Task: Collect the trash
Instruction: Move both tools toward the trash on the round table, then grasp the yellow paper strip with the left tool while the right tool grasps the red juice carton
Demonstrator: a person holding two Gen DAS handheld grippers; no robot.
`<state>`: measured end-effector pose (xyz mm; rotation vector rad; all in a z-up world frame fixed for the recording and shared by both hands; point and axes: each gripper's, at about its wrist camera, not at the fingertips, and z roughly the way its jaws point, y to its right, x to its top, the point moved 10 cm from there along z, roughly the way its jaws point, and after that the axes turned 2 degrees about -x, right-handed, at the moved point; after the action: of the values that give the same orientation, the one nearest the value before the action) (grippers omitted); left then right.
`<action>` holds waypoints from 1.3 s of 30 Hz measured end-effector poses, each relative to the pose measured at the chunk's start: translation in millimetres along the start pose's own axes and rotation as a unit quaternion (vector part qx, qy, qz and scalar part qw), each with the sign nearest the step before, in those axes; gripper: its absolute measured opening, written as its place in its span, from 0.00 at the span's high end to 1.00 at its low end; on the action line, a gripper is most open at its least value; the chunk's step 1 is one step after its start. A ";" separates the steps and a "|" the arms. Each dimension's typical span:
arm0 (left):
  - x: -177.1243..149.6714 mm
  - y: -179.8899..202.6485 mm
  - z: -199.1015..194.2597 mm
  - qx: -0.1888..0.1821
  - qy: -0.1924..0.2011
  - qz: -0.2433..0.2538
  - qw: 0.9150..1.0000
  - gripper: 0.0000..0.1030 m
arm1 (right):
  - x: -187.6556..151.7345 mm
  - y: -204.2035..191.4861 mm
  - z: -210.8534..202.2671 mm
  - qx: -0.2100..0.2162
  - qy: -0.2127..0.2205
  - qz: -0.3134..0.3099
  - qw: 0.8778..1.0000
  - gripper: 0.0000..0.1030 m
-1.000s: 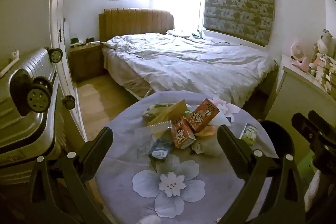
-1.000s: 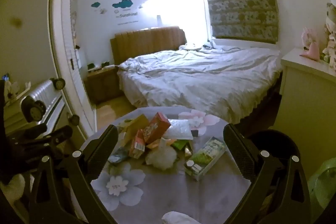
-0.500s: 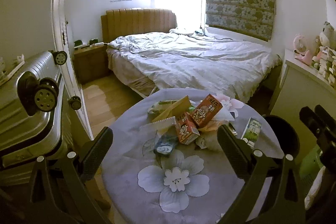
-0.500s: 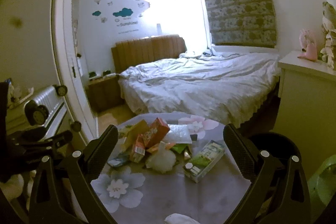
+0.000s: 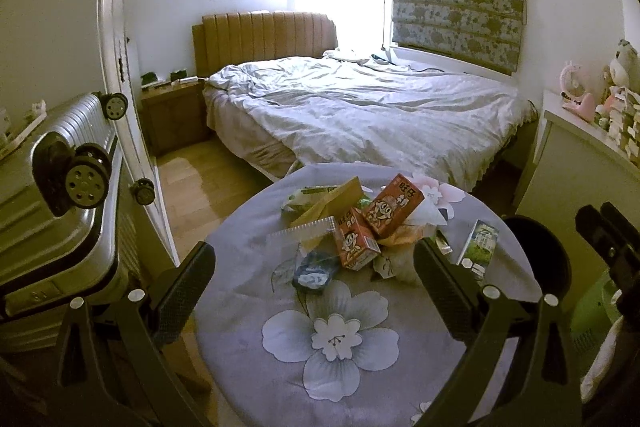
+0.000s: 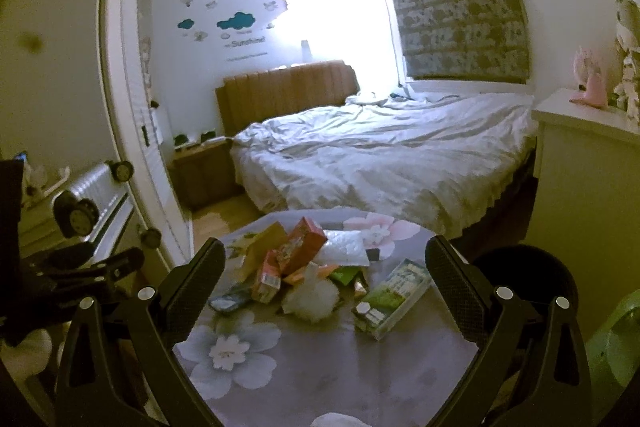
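The round table point(image 5: 240, 307) has a grey-purple cloth with big white flowers. On it lie two orange-red cartons point(image 5: 394, 205) with a cartoon face, a green and white carton point(image 6: 390, 293), a dark blue wrapper point(image 5: 312, 273) and a white tissue point(image 6: 310, 297). The bed point(image 5: 360, 107) is white with a brown striped headboard point(image 5: 264, 35).

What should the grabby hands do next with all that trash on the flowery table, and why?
Probably reach the right gripper forward and down to the green-and-white carton. Both grippers are open and hold nothing, and that carton lies on the round table apart from the trash pile, nearest that gripper, so it looks easiest to grab first. The left gripper can wait.
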<state>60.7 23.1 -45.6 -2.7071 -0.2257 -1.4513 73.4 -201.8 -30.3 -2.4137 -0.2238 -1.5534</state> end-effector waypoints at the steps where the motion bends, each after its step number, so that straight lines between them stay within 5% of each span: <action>1: -0.1 -0.2 0.7 0.000 -0.001 0.000 1.000 0.05 | -1.2 2.1 1.7 -0.004 -0.006 0.000 1.000 0.04; 31: -12.4 -18.0 67.1 -0.024 -0.058 -0.020 0.998 0.05 | -28.7 9.8 79.1 -0.012 -0.073 -0.012 0.997 0.04; 39: -14.4 -47.6 121.5 -0.085 -0.092 -0.030 0.992 0.05 | -31.2 10.8 124.6 0.072 -0.121 0.045 0.989 0.04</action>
<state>145.4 83.7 -125.7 -3.0004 -0.2016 -1.2892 171.6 -174.4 -109.2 -2.4569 -0.2590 -1.1629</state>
